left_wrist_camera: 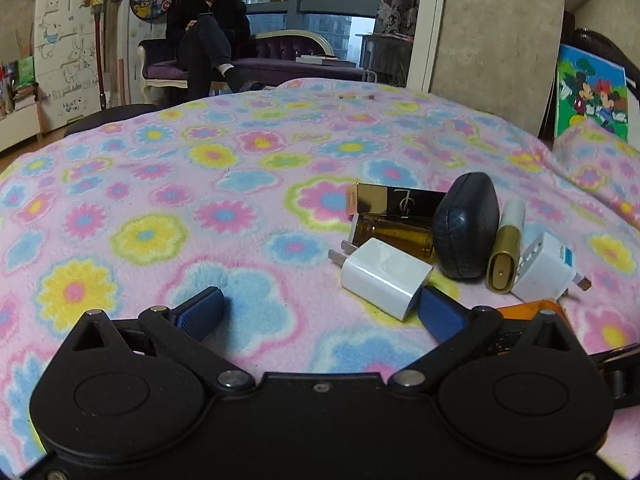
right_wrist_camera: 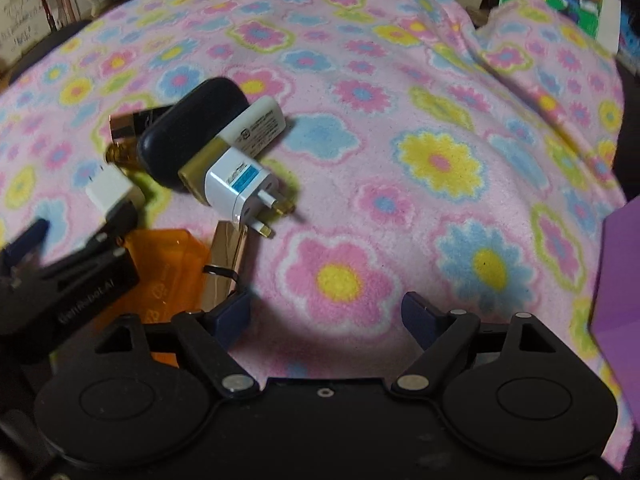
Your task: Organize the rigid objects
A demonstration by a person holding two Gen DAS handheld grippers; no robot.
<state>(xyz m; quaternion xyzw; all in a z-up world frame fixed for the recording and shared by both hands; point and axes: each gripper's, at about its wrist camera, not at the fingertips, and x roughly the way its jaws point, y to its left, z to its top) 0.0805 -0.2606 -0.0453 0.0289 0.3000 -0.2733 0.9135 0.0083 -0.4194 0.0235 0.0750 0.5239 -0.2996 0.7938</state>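
Inspection of the flowered blanket [left_wrist_camera: 160, 200] from left to right: the left portion carries nothing. The left gripper [left_wrist_camera: 320, 314] rests low over it with its blue pads spread wide and nothing between them; its right pad sits just beside the near corner of the white charger [left_wrist_camera: 384, 276]. Right of centre lies a tight cluster of rigid items. The gold box [left_wrist_camera: 394, 200] lies at the back, the amber bottle [left_wrist_camera: 396, 236] in front of it, and the white charger nearest the gripper with its prongs pointing left. The dark oval case [left_wrist_camera: 466, 226] stands on edge against them, then the gold-and-white tube [left_wrist_camera: 506, 248], then the white travel adapter [left_wrist_camera: 548, 266], all touching or nearly so. An orange translucent piece [right_wrist_camera: 168, 264] lies at the near edge, partly under the grippers; what it is cannot be told. The right gripper [right_wrist_camera: 326, 318] hangs over bare blanket, right of the cluster, its fingers likewise wide apart and empty. A purple object [right_wrist_camera: 620, 280] shows at the far right edge. Judgement: the items appear gathered into one group, but no receptacle is confirmed and neither claw holds anything, so sorting seems largely outstanding.
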